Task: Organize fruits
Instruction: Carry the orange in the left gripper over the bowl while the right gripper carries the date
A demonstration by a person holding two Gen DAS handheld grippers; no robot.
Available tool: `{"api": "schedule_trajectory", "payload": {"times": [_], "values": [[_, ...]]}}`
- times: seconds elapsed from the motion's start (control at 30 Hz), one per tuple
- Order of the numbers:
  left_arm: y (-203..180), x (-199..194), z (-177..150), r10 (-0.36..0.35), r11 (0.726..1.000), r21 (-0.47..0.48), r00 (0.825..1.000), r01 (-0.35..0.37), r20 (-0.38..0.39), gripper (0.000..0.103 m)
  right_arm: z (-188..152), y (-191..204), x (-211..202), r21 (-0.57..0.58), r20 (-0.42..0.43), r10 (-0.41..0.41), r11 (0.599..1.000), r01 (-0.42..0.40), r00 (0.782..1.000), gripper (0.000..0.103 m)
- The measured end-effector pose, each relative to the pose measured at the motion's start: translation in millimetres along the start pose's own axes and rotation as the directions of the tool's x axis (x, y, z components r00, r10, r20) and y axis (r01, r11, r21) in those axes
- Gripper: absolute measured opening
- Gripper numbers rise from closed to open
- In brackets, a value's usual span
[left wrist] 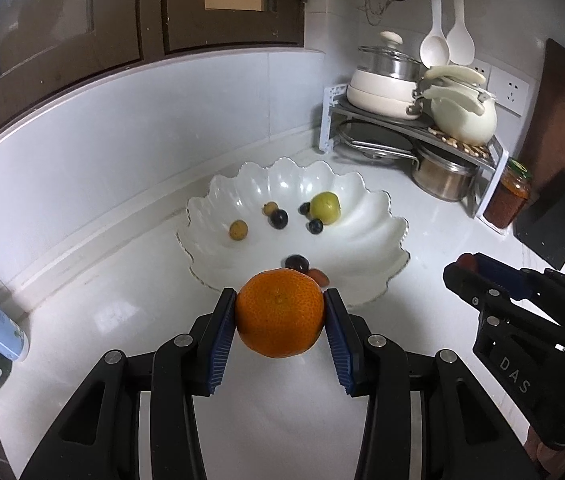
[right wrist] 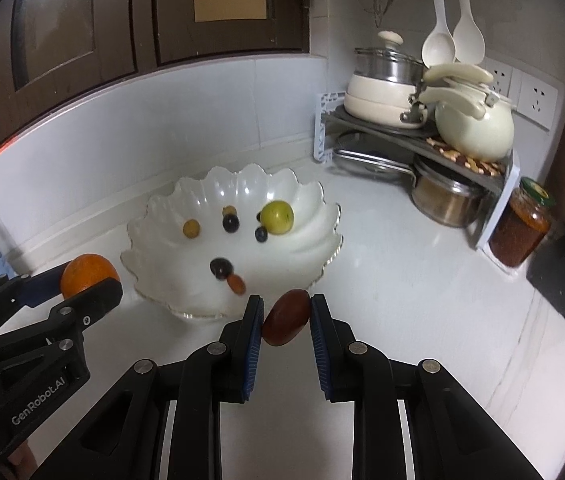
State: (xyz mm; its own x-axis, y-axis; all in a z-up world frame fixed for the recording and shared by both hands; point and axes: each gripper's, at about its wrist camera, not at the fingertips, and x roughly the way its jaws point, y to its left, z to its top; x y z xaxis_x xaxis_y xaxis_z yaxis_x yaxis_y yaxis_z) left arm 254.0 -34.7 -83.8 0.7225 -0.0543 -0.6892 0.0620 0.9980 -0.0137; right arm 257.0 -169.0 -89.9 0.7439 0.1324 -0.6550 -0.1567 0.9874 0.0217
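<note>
Overhead, dark cabinets point(left wrist: 130, 12) — white counter point(left wrist: 130, 304) below, perhaps marble.

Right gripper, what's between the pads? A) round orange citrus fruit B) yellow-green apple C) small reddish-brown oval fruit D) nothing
C: the right gripper is shut on a small reddish-brown oval fruit; the round orange citrus fruit sits in the left gripper.

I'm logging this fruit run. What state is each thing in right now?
Left gripper: shut on orange.
Right gripper: shut on red fruit.
Bowl: upright, holding small fruits.
Green fruit: resting in bowl.
Jar: lid on.
</note>
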Motion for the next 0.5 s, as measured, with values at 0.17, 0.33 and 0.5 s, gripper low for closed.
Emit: {"api": "schedule_trajectory", "payload": {"times": [0.17,0.33,0.5], "values": [[5,9,13,0.008,1.000,-0.004,1.000,-0.008,-0.001,0.043,13,0,9,-0.008,0.006,-0.003,1.000,0.003,1.000,0.025],[9,21,25,0.008,1.000,-0.013,1.000,-0.008,-0.001,0.043,26,-4,22,-0.004,0.002,-0.006,1.000,0.006,1.000,0.025],[10,34,36,0.013,1.000,-0.012,1.000,-0.013,-0.005,0.043,38,-8,37,0.001,-0.004,-0.007,1.000,0.007,1.000,0.025]]}}
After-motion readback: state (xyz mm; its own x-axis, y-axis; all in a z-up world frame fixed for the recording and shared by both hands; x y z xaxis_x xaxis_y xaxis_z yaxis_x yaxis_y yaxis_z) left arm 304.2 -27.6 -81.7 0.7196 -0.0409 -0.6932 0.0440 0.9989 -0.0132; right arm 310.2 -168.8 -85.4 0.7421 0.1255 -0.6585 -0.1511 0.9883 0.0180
